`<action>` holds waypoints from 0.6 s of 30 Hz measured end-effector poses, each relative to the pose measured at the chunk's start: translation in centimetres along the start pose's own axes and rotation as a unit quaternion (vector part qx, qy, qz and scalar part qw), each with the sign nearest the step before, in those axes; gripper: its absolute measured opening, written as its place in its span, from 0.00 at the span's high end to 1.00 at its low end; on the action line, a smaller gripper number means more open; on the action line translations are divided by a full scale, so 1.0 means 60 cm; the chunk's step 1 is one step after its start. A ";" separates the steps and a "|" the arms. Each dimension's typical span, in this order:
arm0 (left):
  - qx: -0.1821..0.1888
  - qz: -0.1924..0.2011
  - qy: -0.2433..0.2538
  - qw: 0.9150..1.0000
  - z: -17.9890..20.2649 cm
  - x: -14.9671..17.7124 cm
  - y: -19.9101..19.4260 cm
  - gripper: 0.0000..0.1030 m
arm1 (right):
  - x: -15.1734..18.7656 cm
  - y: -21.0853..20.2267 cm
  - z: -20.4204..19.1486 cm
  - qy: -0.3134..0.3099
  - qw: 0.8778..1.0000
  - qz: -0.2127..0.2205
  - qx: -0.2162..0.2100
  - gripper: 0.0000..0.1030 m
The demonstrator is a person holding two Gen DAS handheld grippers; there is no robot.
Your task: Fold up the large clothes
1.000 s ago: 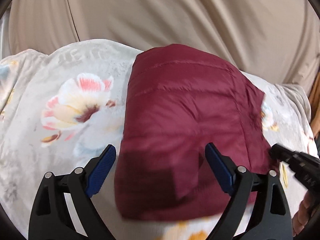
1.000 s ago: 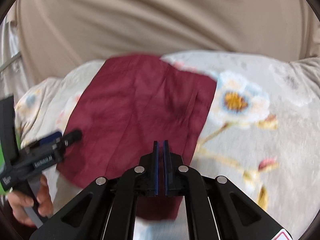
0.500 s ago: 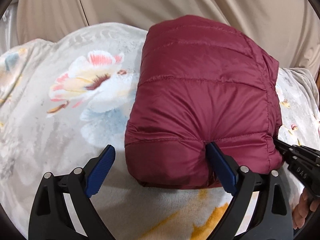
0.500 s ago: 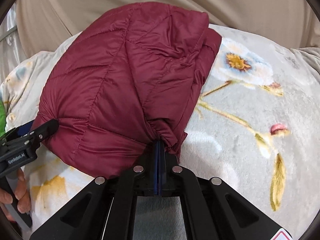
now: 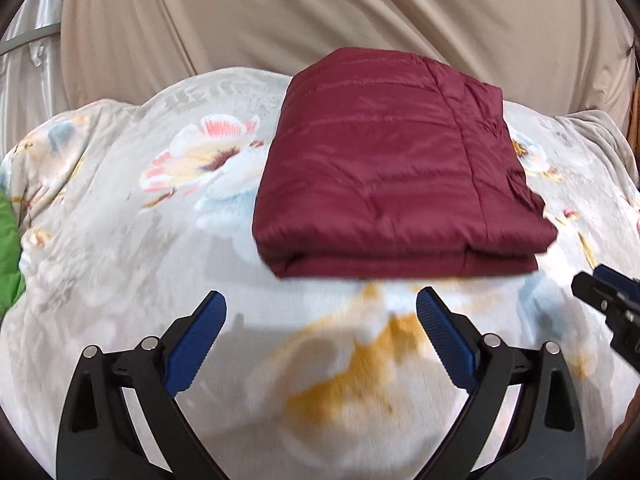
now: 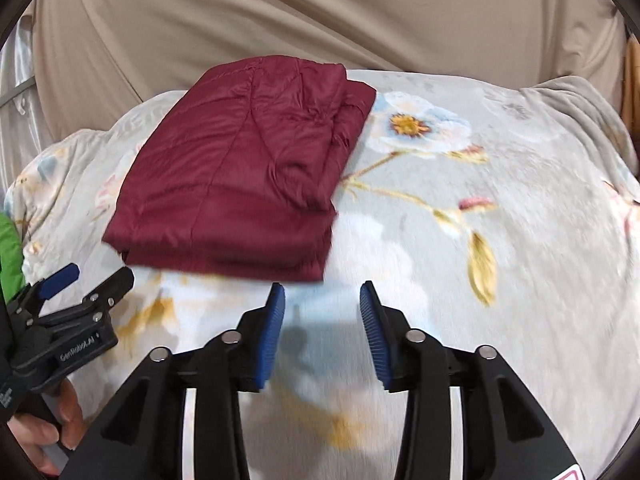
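Note:
A dark red quilted jacket (image 5: 384, 168) lies folded into a flat rectangle on the floral blanket (image 5: 132, 248); the right wrist view shows the jacket (image 6: 240, 176) left of centre, its layered edges toward me. My left gripper (image 5: 322, 312) stands wide open just short of the jacket's near edge, its jaws still opening, nothing between them. My right gripper (image 6: 322, 304) is also back from the near edge, its jaws opening with only blanket between them. The right gripper's tip (image 5: 600, 296) shows at the right edge of the left wrist view.
A beige sheet (image 5: 320, 20) hangs behind the bed. A green cloth (image 5: 10, 252) pokes in at the far left. The left gripper (image 6: 88, 284), held by a hand (image 6: 44, 436), sits at lower left in the right wrist view.
The right gripper let go of the jacket's edge and its jaws parted. The jacket dropped flat onto the blanket. Both grippers pulled back toward me, away from its near edge.

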State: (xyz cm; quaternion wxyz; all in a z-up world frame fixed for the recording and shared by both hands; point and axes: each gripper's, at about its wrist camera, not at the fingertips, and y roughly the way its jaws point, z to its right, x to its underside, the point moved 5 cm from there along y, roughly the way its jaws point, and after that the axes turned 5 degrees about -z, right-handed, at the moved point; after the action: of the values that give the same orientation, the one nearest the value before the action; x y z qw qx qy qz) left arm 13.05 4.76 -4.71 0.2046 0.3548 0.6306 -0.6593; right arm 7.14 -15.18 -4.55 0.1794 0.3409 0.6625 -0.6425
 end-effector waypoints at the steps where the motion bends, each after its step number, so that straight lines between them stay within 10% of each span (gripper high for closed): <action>1: -0.002 -0.001 -0.001 1.000 0.002 0.006 -0.003 0.09 | 0.020 -0.009 0.005 -0.001 1.000 0.001 0.004 0.57; 18: -0.017 0.044 0.013 0.999 0.035 0.057 -0.062 0.09 | 0.101 -0.033 -0.017 -0.012 0.999 0.025 0.032 0.42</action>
State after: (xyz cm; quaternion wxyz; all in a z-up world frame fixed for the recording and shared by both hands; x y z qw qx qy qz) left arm 7.65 3.75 -4.72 0.2308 0.3871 0.6281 -0.6343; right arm 1.72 -12.71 -7.11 0.1922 0.3556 0.6308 -0.6624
